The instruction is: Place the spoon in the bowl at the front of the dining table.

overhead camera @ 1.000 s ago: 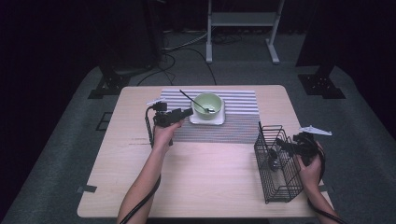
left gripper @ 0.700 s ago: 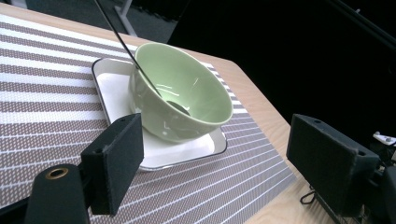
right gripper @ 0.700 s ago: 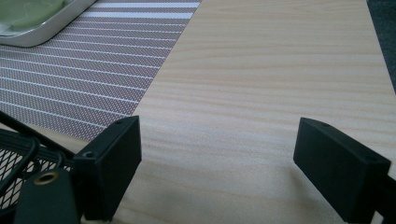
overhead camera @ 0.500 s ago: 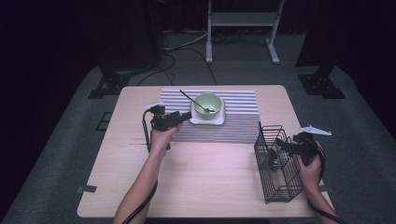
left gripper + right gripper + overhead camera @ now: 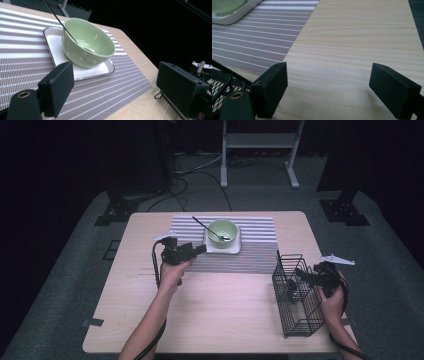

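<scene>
1. The thing I am working on is the round pale green bowl (image 5: 222,230). It sits upright on a small white square tray (image 5: 235,248) with a dark rim, near the back of the bench (image 5: 210,310).
2. A thin dark metal spoon (image 5: 206,227) rests inside the bowl. Its long handle leans out over the rim, toward the back left in the high view.
3. The tray lies on a grey and white striped mat (image 5: 260,227).
4. My left gripper (image 5: 200,249) is just to the left of the tray, near it but not touching it. In the left gripper view the bowl (image 5: 87,42) is close in front of the two black jaws.
5. The left jaws have just been opening. Now they stand wide apart, with nothing between them.
6. My right gripper (image 5: 300,274) is far off at the right side of the bench, beside a black wire basket (image 5: 295,312). Its jaws are wide apart too, and they hold nothing. In the right gripper view I see bare wood between them and a bit of the basket (image 5: 222,82) at the left.
7. I think the step in hand is letting go and easing off from the bowl and tray.
8. I cannot tell for sure what comes next. If I go for the spoon, I must line the left jaws up on its thin handle and close gently, so the bowl does not tip.
</scene>
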